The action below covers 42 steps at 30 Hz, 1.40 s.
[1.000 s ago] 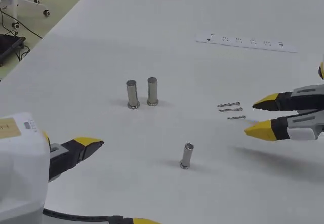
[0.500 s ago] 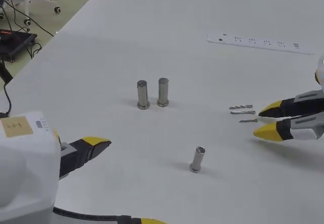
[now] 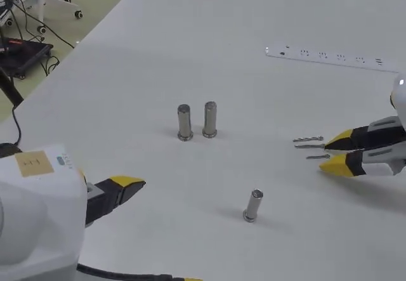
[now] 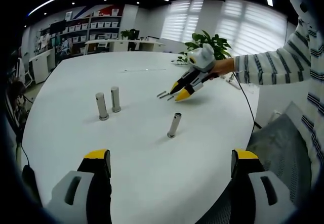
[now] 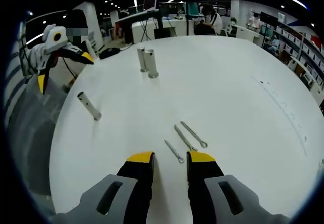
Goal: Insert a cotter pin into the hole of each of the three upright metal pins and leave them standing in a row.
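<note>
Two metal pins (image 3: 184, 122) (image 3: 210, 119) stand upright side by side mid-table. The third pin (image 3: 252, 205) stands alone nearer me, tilted. Three cotter pins (image 3: 309, 143) lie flat to the right. My right gripper (image 3: 325, 155) is low on the table just right of them, open with a narrow gap. In the right gripper view the nearest cotter pin (image 5: 173, 151) ends just ahead of the gap between that gripper's (image 5: 171, 157) jaws, untouched. My left gripper (image 4: 171, 155) hovers wide open at the near left, holding nothing, and faces the lone pin (image 4: 174, 125).
A white power strip (image 3: 330, 58) lies at the far right. The table's left edge drops to a floor with cables and a chair base (image 3: 44, 2). A striped sleeve (image 4: 268, 67) holds the right gripper (image 4: 178, 92). Bare tabletop surrounds the pins.
My right gripper's jaws have narrowed and its tips have closed in on the nearest cotter pin. The head camera shifted. The left gripper and the metal pins stayed put.
</note>
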Available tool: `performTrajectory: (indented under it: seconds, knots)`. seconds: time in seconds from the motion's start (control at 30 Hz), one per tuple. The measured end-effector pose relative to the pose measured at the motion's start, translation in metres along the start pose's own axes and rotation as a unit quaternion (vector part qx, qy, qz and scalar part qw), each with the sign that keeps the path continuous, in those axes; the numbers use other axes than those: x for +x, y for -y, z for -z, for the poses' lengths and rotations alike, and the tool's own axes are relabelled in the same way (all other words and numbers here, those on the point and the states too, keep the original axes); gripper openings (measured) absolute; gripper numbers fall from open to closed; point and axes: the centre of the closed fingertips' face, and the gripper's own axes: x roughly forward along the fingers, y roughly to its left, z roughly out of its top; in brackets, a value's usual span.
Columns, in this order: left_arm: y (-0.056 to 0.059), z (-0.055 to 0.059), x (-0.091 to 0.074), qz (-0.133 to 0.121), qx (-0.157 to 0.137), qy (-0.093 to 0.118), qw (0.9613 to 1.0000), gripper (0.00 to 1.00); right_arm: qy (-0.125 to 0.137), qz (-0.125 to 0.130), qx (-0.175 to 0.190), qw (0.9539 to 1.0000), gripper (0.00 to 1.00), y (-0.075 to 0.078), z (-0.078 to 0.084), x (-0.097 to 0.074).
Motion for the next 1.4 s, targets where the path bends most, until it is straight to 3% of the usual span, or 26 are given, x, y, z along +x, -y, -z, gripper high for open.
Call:
performTrajectory:
  seconds: [0.27, 0.37, 0.63, 1.07, 1.4]
  knots:
    - [-0.002, 0.000, -0.002, -0.005, -0.002, 0.000, 1.0000, 0.97, -0.015, 0.008, -0.021, 0.9996, 0.21, 0.003, 0.001, 0.002]
    - [-0.003, -0.002, -0.003, -0.005, 0.000, 0.001, 1.0000, 0.97, -0.034, 0.010, -0.040, 0.9986, 0.18, 0.002, 0.006, 0.003]
    - [-0.002, -0.005, -0.002, -0.006, 0.003, 0.004, 1.0000, 0.97, -0.036, 0.010, -0.050, 0.9980, 0.11, -0.002, 0.004, 0.003]
    - [-0.012, -0.012, -0.009, -0.021, 0.005, 0.015, 0.9996, 0.96, -0.050, 0.033, -0.044, 0.9973, 0.05, 0.000, 0.000, 0.007]
    - [-0.008, -0.009, -0.006, -0.017, 0.004, 0.015, 0.9997, 0.96, -0.061, 0.043, -0.045, 0.9962, 0.03, 0.000, -0.001, 0.008]
